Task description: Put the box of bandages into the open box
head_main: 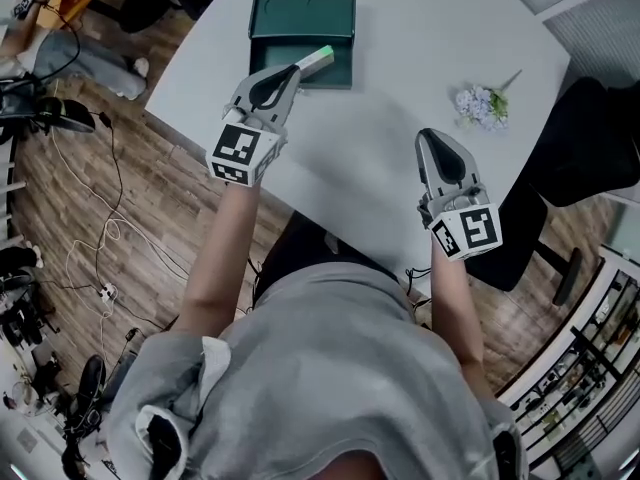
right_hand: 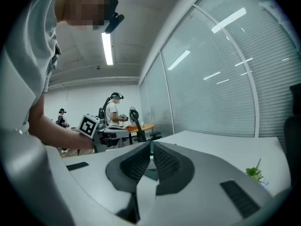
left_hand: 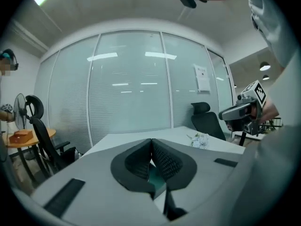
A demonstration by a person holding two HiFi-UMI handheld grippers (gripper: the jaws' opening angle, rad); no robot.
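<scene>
Head view is showing the box of bandages (head_main: pixel 316 60) lying tilted in the near part of the dark green open box (head_main: pixel 300 13) on the white table (head_main: pixel 400 48). Left gripper (head_main: pixel 292 72) is hovering just beside it, jaws pressed together on nothing. Right gripper (head_main: pixel 428 138) is hanging well apart over bare tabletop, jaws likewise closed and empty, near a small bunch of flowers (head_main: pixel 482 105).
</scene>
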